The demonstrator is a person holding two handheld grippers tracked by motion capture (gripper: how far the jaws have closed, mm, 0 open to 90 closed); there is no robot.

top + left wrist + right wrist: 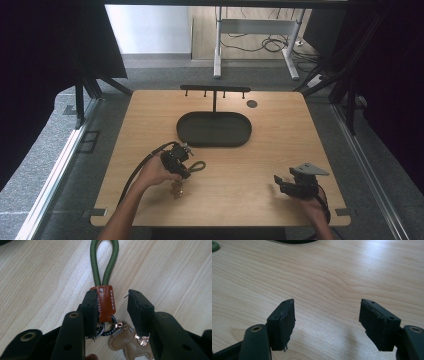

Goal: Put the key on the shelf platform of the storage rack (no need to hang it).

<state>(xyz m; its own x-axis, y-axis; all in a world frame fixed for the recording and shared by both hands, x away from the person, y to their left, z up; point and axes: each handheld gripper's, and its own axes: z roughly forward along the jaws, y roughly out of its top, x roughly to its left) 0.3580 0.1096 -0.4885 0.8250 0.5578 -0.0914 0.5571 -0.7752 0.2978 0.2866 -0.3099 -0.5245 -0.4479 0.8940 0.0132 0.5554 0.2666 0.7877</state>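
My left claw [111, 307] straddles keychain [104, 302], one pad touching its brown tab, other clear, jaws apart | tray [214, 129] mid wooden surface [260, 175] | my right claw [327, 322] wide apart over bare wood.

Keychain [186, 175] lies on table [260, 150], left of centre, w/ its cord loop [198, 165] pointing toward tray [214, 129]. Tray sits behind it, mid-table; hook stand [215, 91] rises at tray's far edge. Left gripper [176, 159] is over keychain, its leather tab [105, 302] btwn the jaws. Right gripper [287, 184] sits well apart, near front right corner.
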